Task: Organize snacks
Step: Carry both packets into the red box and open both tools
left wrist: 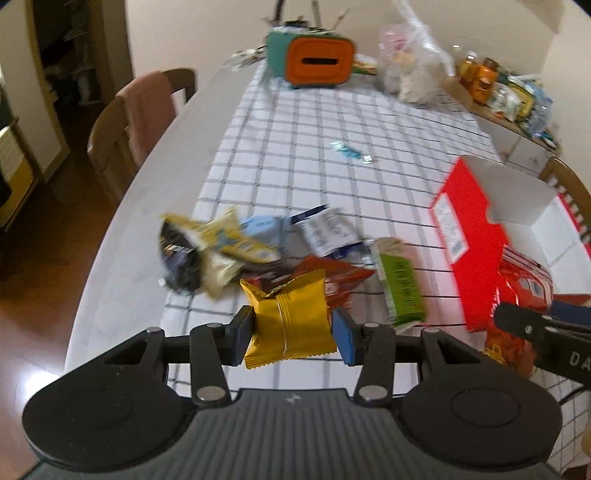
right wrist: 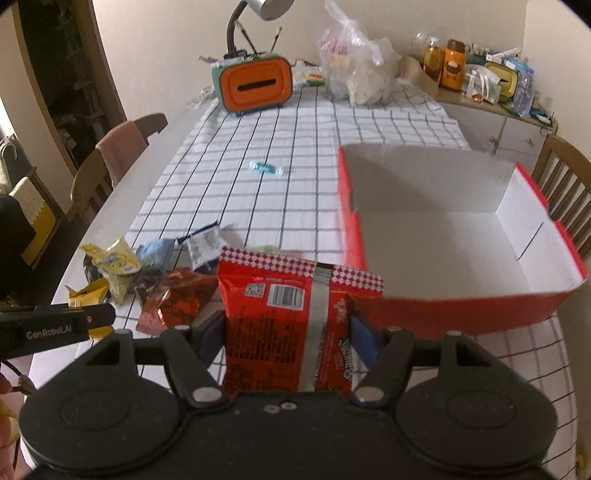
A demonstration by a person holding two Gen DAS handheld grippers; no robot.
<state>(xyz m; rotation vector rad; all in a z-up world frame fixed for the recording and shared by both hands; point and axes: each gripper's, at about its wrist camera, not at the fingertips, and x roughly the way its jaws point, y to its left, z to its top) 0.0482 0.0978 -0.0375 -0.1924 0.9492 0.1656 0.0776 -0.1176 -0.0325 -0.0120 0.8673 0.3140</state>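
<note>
Gold packet (left wrist: pixel 290 321) sits clamped between left hand-held gripper (left wrist: pixel 291 332) pads.

A table (right wrist: pixel 110 214) covered by a white checked cloth (right wrist: pixel 295 147). At its far end stand an orange and teal box with a slot (right wrist: pixel 255 86), a desk lamp (right wrist: pixel 266 9) and a clear plastic bag (right wrist: pixel 356 70). A wooden chair (left wrist: pixel 122 125) draped with pink fabric stands left.
</note>
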